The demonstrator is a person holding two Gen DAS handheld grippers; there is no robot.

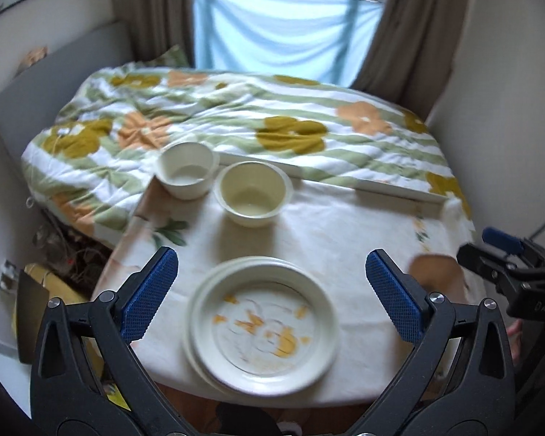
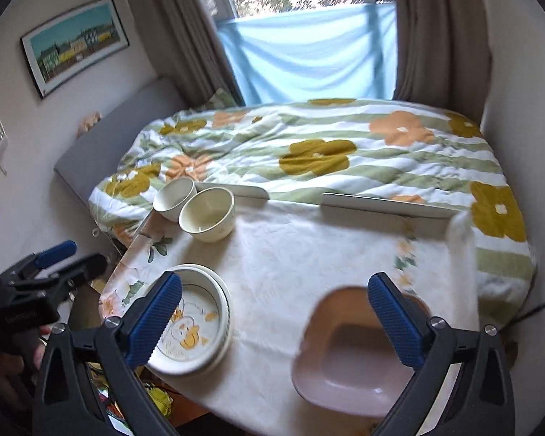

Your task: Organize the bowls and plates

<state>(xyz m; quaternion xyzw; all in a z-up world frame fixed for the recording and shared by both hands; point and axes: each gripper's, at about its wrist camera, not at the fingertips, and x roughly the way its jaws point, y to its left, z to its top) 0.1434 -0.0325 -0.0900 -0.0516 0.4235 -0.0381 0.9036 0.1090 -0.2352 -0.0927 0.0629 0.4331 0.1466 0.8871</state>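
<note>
Plates (image 1: 261,327) at near table (image 1: 345,225) edge | left gripper (image 1: 272,290) wide, above

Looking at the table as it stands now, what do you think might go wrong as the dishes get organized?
1. The stacked duck plates sit at the table's near-left edge; a nudge from the left tool may tip them off.
2. The pink dish also sits near the front edge.
3. The two bowls stand close together by the back-left corner; grasping one may knock the other off.
</note>
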